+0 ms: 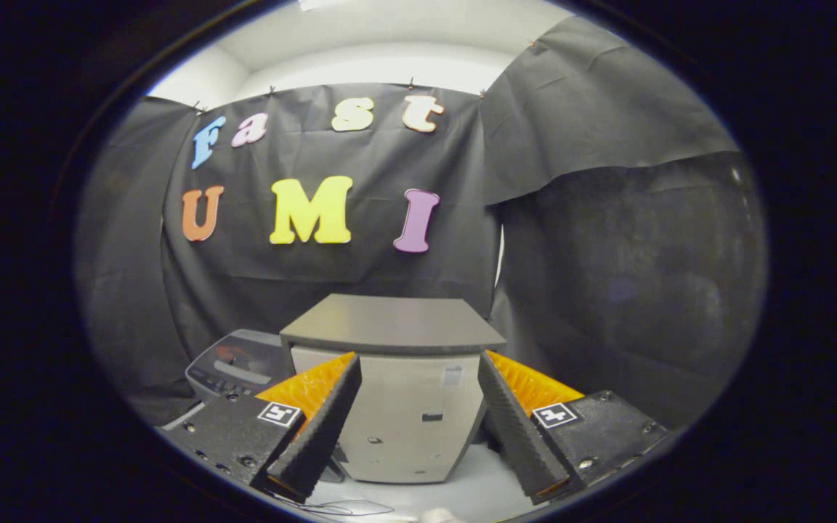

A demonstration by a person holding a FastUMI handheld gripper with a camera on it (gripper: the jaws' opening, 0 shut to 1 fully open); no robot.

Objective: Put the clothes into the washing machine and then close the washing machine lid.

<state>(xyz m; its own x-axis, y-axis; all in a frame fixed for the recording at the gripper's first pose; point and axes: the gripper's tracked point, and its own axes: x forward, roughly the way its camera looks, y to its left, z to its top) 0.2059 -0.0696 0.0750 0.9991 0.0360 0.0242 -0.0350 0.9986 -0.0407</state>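
Note:
The washing machine's lid (397,323) stands raised just ahead of my fingers: a grey slab lies flat on top and a pale panel (418,428) hangs upright below it. My gripper (418,361) is open, its fingers spread wide to either side of that pale panel; I cannot tell whether they touch it. The machine's grey control panel (237,370) shows behind the left finger. A white surface of the machine (476,487) lies under the fingers. A small white scrap (439,516) shows at the very bottom; I cannot tell whether it is clothing.
Black cloth walls (607,254) close the booth behind and to the right of the machine. A thin clear loop (349,506) lies on the white surface near the left finger's base.

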